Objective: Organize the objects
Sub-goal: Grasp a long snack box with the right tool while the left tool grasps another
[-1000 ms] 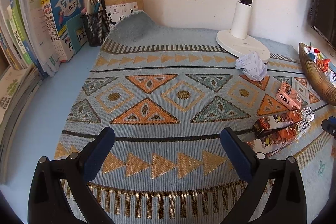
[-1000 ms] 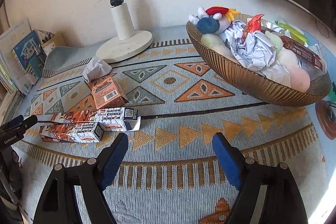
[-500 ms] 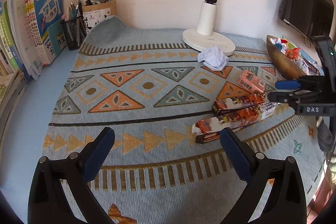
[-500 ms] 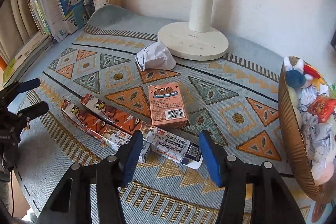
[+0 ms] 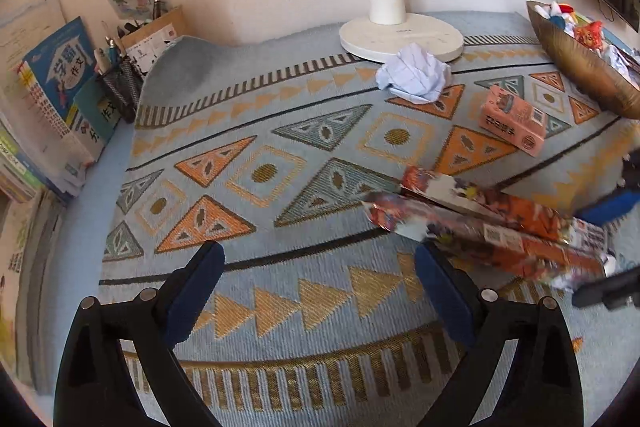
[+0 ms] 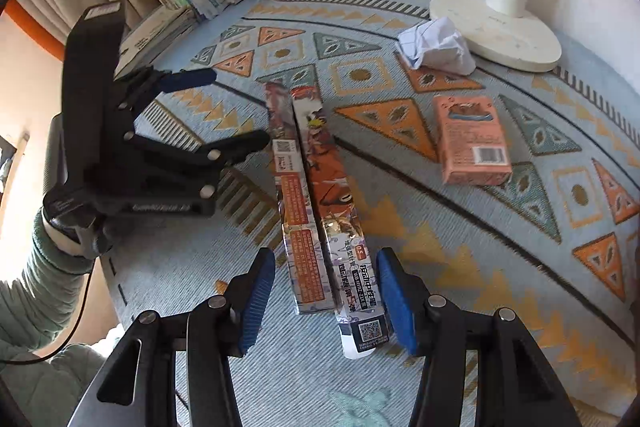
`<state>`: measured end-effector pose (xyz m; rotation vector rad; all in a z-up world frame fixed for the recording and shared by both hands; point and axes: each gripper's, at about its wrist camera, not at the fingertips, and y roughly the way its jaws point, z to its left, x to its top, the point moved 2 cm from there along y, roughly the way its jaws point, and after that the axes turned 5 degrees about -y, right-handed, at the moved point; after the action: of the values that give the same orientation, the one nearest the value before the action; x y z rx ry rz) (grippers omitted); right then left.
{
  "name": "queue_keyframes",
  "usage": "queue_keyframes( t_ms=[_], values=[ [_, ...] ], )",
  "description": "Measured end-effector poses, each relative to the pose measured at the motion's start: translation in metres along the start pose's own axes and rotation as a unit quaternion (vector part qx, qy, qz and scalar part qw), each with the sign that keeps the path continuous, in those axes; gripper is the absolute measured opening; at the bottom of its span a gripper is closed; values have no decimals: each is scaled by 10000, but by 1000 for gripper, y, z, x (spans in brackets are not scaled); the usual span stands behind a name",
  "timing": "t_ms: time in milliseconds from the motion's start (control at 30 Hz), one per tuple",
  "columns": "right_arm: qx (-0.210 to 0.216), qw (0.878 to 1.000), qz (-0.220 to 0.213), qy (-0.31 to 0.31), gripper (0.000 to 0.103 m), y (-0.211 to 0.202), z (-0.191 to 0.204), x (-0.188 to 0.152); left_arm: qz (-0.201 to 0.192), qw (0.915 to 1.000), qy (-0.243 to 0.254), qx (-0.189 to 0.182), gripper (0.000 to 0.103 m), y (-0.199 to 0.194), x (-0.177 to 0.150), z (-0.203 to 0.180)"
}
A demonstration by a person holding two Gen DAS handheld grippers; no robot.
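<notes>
The right gripper (image 6: 326, 301), jaws half apart, straddled two long orange printed cardboard boxes (image 6: 316, 195), not yet pinching. The left gripper (image 5: 320, 301) was wide, slightly closing, empty. Next it needed lowering and squeezing.

The right gripper (image 6: 326, 297) has swung round from the bowl side and come in over the near ends of the two long boxes (image 6: 316, 195), which now lie between its blue pads (image 6: 258, 301) (a second ago those pads framed only bare mat). Its jaws have narrowed a good deal, yet neither pad presses on the boxes. The left gripper (image 5: 316, 295) has drifted toward the far ends of the boxes, its jaws closing slightly, with nothing between them.
</notes>
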<state>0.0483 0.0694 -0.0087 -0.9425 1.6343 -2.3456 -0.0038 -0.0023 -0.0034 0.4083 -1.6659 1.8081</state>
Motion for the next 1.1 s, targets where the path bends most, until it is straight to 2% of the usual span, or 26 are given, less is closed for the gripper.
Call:
queue_keyframes(
  t_ms=[67,100,233,333,433,533,600,733,833,933,1100],
  values=[
    [-118,9999,-67,-44,53,3,10,-4,89,9997,-228,42,91,7,4,8],
    [-90,9999,-123,36,52,2,12,-4,163,9993,-318,-71,88,8,3,12],
    [141,9967,-527,594,52,-7,-1,-6,218,9977,-449,-456,88,-4,-10,15],
    [-89,9946,-701,766,52,-11,-9,-3,222,9948,-650,-748,88,-14,-16,14],
    [-216,9950,-598,771,41,-2,-12,5,308,9879,-925,-1210,88,-20,-18,7],
    [-250,9950,-706,659,36,-4,-10,8,412,9813,-1092,-1529,83,-22,-21,-3],
    [-391,9950,-743,541,36,-5,-5,8,491,9807,-1059,-1567,79,-20,-23,-10],
    [-559,9952,-724,362,36,-5,-2,9,543,9768,-1119,-1744,78,-22,-27,-12],
    [-608,9952,-483,603,37,-2,-19,5,570,9748,-1149,-1823,78,-22,-27,-10],
    [-249,9963,-551,603,37,-4,-18,-2,542,9750,-1176,-1808,78,-20,-25,-12],
    [-832,9942,-609,321,37,3,21,-5,542,9750,-1032,-1890,78,-19,-22,-22]
  ],
)
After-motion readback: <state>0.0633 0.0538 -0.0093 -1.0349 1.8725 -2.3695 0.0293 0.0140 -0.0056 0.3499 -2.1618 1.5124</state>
